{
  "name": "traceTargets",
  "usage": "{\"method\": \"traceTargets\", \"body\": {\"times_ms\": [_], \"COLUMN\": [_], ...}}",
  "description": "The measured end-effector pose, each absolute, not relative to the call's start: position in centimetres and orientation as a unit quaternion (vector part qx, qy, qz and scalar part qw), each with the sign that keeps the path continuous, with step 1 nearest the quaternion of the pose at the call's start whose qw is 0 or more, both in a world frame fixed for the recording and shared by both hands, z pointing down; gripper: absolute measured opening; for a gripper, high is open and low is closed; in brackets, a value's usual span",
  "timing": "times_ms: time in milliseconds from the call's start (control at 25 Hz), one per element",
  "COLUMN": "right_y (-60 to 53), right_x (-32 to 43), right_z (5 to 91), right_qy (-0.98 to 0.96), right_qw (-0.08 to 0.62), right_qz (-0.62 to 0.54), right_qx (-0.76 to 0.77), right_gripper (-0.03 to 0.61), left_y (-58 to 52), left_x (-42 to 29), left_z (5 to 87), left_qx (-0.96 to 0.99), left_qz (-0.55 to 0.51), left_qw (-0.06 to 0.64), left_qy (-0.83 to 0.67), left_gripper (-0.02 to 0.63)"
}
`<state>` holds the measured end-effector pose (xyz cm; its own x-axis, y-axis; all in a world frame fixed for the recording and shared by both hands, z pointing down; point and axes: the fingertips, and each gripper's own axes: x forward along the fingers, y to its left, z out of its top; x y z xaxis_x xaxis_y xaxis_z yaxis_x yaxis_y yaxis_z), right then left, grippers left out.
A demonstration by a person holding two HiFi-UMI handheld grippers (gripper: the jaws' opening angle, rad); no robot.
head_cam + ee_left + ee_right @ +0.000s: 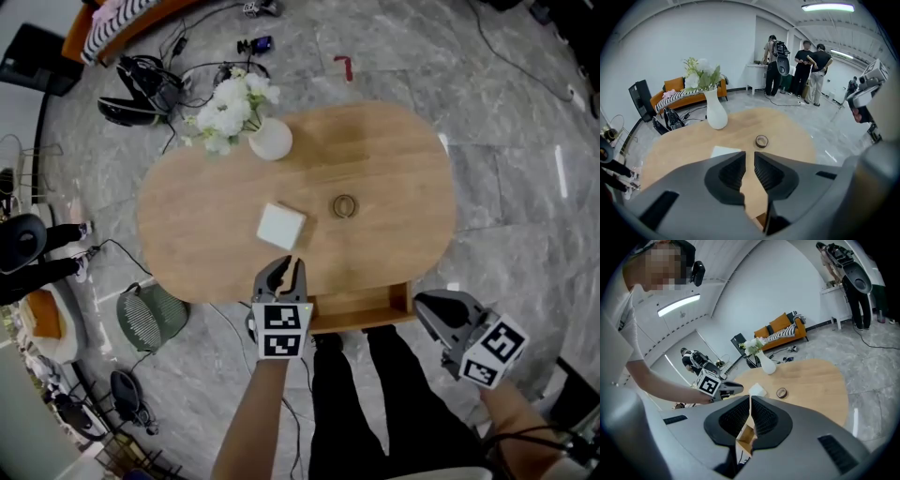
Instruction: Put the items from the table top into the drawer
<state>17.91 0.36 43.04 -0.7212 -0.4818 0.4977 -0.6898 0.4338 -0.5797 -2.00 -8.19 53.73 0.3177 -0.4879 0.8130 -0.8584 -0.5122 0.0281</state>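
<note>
A white square pad (281, 226) and a brown tape ring (344, 206) lie on the oval wooden table (394, 169). Under the table's near edge a wooden drawer (361, 304) stands pulled out. My left gripper (289, 267) hovers over the near edge just short of the pad, its jaws slightly apart with nothing between them. In the left gripper view (749, 154) the pad (723, 151) and ring (761, 141) lie ahead. My right gripper (419, 302) is by the drawer's right end, shut and empty. The right gripper view (750, 397) shows the drawer (745, 434) below.
A white vase of flowers (270, 140) stands at the table's far left. Headsets and cables (141, 89) litter the floor beyond, and a green fan-like thing (150, 317) sits left of the drawer. The person's legs (375, 403) are below the drawer. Several people (801, 70) stand far off.
</note>
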Motion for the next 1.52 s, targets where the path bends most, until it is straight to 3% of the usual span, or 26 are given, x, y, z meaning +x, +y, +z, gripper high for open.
{"method": "traceTargets", "body": {"times_ms": [480,760,920,1000,1040,1200,1520], "right_y": [-0.7,-2.4,-2.6,-2.4,-2.3,-1.8,-1.6], "right_x": [17.6,17.1,17.1,17.1,17.1,17.3,16.6], "right_z": [47.5,48.2,48.8,49.1,49.2,49.9,49.4], "right_qy": [-0.829,-0.827,-0.825,-0.823,-0.821,-0.814,-0.813], "right_qw": [0.125,0.123,0.124,0.126,0.126,0.128,0.127], "right_qz": [0.422,0.425,0.427,0.430,0.431,0.437,0.435], "right_qx": [0.345,0.346,0.349,0.351,0.352,0.360,0.366], "right_gripper": [0.035,0.035,0.035,0.035,0.035,0.035,0.035], "left_y": [-9.0,-9.8,-9.8,-10.1,-10.4,-10.6,-10.4], "left_x": [-3.3,-4.4,-4.3,-4.7,-5.0,-5.4,-6.7], "left_z": [62.0,65.3,67.4,67.5,67.4,66.7,63.1], "left_qx": [0.740,0.706,0.694,0.686,0.683,0.689,0.706], "left_qz": [0.469,0.555,0.579,0.580,0.577,0.554,0.503], "left_qw": [0.246,0.176,0.168,0.160,0.156,0.154,0.164], "left_qy": [-0.414,-0.402,-0.393,-0.410,-0.420,-0.442,-0.472], "left_gripper": [0.115,0.155,0.213,0.184,0.117,0.050,0.035]}}
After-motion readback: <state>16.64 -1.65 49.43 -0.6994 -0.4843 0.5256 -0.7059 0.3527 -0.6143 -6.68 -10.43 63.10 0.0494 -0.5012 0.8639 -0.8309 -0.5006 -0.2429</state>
